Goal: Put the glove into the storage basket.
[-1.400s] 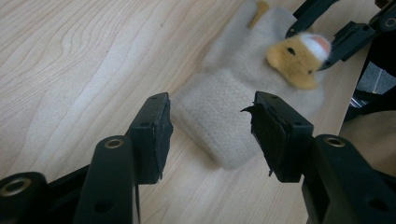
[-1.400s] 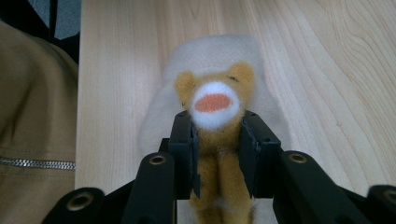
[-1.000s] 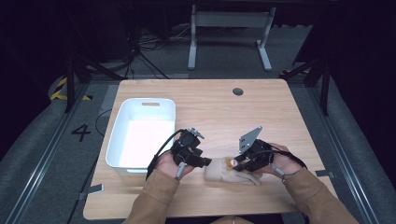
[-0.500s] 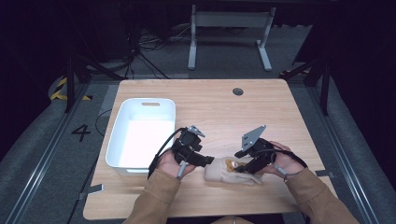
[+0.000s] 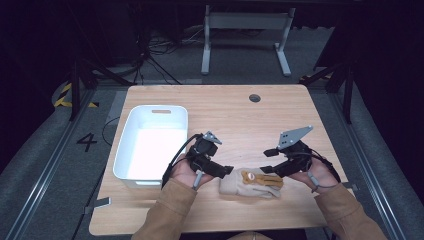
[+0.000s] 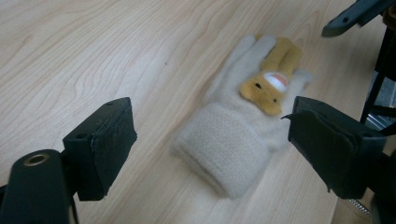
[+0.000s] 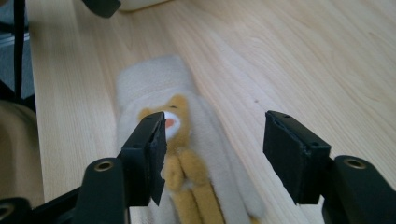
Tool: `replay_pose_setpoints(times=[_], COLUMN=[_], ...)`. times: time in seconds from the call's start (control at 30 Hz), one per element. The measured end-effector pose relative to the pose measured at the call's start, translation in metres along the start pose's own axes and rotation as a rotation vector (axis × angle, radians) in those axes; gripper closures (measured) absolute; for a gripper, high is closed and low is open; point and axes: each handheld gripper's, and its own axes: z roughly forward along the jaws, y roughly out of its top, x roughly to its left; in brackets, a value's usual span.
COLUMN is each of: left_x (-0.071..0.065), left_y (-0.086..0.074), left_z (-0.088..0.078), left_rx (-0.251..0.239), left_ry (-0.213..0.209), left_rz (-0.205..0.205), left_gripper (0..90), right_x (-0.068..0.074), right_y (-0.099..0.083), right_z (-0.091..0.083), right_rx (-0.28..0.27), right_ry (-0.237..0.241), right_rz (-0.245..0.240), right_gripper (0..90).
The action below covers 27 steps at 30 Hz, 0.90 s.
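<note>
high view: fuzzy cream knit glove (image 5: pixel 250 184) flat on grained wooden table (image 5: pixel 230 115).

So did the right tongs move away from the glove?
Yes. The right tongs have lifted and backed off to the right, away from the white tub; their jaws have just been opening, and the glove lies free on the table.

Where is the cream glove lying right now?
The cream glove lies flat on the table near its front edge in the high view, between the left gripper and right gripper, right of the white bin.
</note>
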Motion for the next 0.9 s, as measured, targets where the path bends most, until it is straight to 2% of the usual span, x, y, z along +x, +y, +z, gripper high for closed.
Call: replay_pose_setpoints(times=[0.2, 0.33, 0.57, 0.7, 0.8, 0.9], left_x=[0.000, -0.001, 0.000, -0.001, -0.004, -0.004], left_y=[0.005, 0.006, 0.006, 0.005, 0.005, 0.006], left_z=[0.002, 0.003, 0.007, 0.012, 0.017, 0.018], left_rx=[0.005, -0.017, -0.008, 0.007, 0.013, 0.044], left_ry=[0.017, 0.011, 0.031, 0.022, 0.055, 0.049], left_rz=[0.022, 0.039, 0.042, 0.048, 0.064, 0.063], left_gripper=[14.5, 6.9, 5.0, 7.7, 7.8, 8.1], right_x=[-0.007, -0.014, -0.026, -0.034, -0.038, -0.042], right_y=[-0.012, -0.022, -0.033, -0.039, -0.043, -0.047], right_z=[-0.019, -0.030, -0.040, -0.043, -0.045, -0.047], right_rx=[-0.054, -0.090, -0.110, -0.103, -0.097, -0.089], right_ry=[-0.105, -0.156, -0.244, -0.275, -0.295, -0.333], right_rz=[0.072, 0.132, 0.211, 0.254, 0.278, 0.300], right_gripper=[35.0, 32.4, 30.1, 28.4, 26.8, 26.9])
